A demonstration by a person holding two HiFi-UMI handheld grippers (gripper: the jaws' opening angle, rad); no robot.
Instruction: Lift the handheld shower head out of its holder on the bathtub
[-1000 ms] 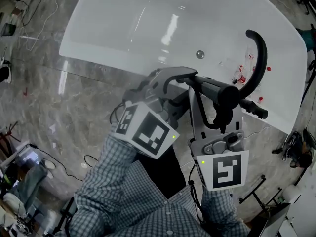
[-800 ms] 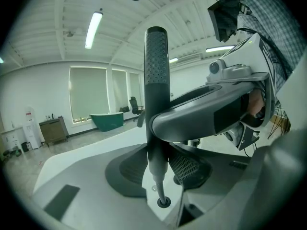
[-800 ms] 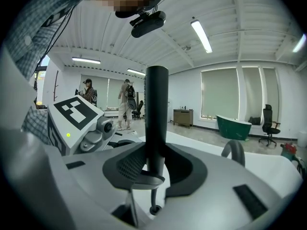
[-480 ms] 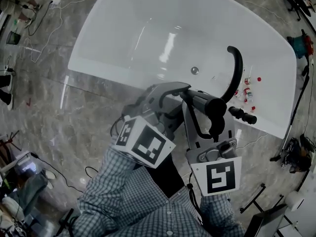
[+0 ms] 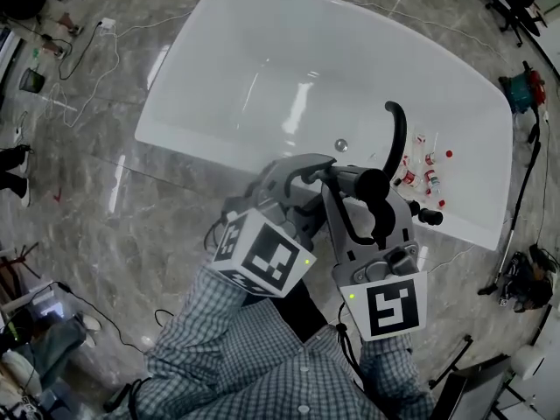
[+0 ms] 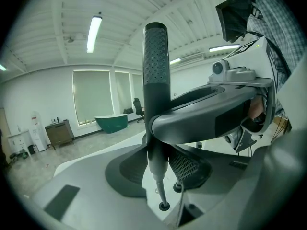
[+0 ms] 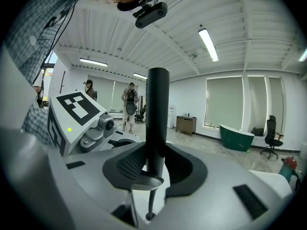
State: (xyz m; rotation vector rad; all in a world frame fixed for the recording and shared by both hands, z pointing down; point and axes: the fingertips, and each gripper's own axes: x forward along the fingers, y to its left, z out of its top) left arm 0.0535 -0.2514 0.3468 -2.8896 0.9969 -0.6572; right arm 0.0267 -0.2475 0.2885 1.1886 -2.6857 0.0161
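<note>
The white bathtub lies far below; two checked sleeves reach forward side by side from the near edge, both claws pointing slightly downward toward the tub's near rim; the left gripper and right gripper are each clamped on the black shower head, held in the air above that rim, just near of the curved black spout; small bottles stand right of it; a second ago the tub and spout looked larger and closer, the grip the same.
</note>
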